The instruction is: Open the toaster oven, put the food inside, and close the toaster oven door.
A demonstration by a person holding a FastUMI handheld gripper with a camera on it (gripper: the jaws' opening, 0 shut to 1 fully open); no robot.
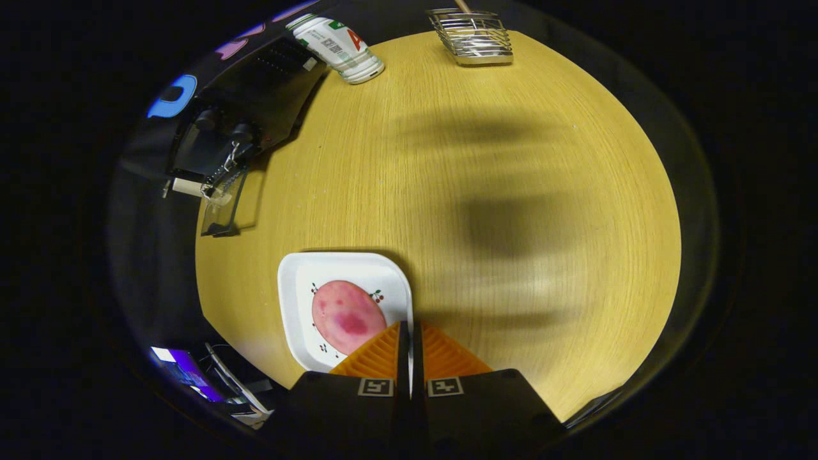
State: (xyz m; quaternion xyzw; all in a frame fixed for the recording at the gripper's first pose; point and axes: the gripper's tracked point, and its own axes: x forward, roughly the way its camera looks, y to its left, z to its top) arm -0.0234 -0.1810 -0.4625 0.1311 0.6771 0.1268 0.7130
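Observation:
A white square plate [300,300] with small cherry prints carries an oval pink-red piece of food [348,316]. My gripper [409,329] is shut on the plate's right rim; a thin white strip of that rim shows between the two fingers. The plate sits over the near part of the round wooden table [486,191]. Far off to the left stands the black toaster oven [255,96], its glass door [220,207] folded down and open toward the table. The oven's inside is too dark to see.
A white and green can [335,48] stands at the table's far side beside the oven. Further right along the far edge is a wire rack [473,35]. Broad shadows lie across the bare wood between plate and oven.

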